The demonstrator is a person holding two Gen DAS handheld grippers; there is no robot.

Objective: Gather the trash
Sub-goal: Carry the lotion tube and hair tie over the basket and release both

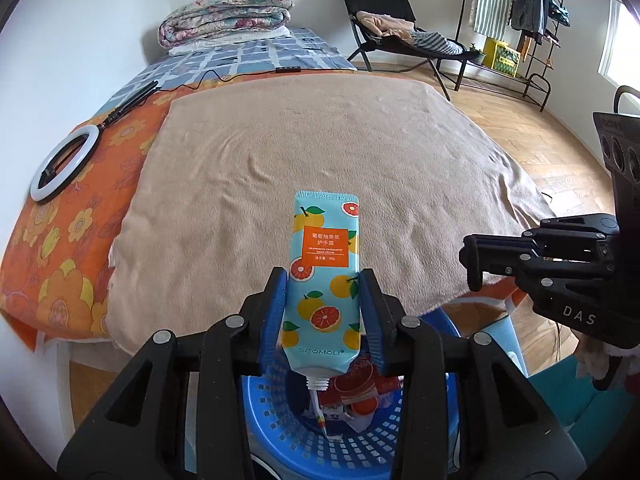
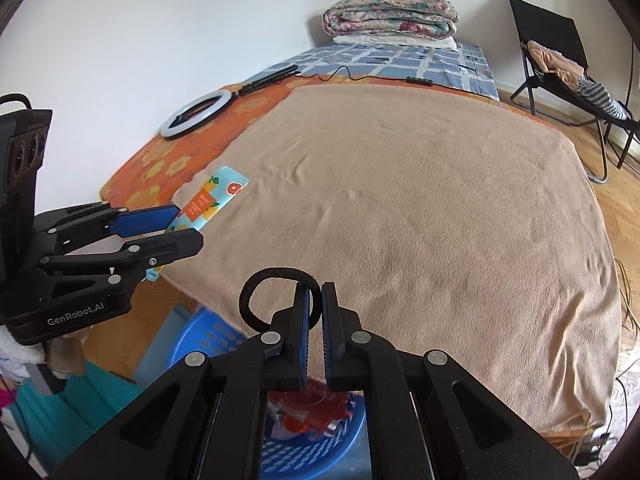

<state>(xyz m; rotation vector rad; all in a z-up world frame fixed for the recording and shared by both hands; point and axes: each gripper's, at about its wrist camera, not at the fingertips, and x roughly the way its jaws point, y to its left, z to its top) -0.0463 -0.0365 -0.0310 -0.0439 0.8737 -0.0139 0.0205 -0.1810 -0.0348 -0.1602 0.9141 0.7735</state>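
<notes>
My left gripper (image 1: 325, 280) is shut on a teal hand cream tube (image 1: 324, 280) printed with oranges, its uncapped nozzle pointing down over a blue plastic basket (image 1: 276, 432) that holds red and white wrappers (image 1: 356, 392). The tube also shows in the right wrist view (image 2: 208, 204), held by the left gripper (image 2: 184, 224). My right gripper (image 2: 315, 292) is shut on a black hair tie (image 2: 268, 276), held above the basket (image 2: 296, 452) at the bed's near edge. The right gripper also shows at the right of the left wrist view (image 1: 472, 260).
A beige blanket (image 1: 320, 148) covers the bed over an orange flowered sheet (image 1: 60, 248). A ring light (image 1: 60, 168) with its cable lies at the far left. Folded quilts (image 1: 224, 12), a black chair (image 1: 396, 32) and a clothes rack (image 1: 520, 12) stand beyond.
</notes>
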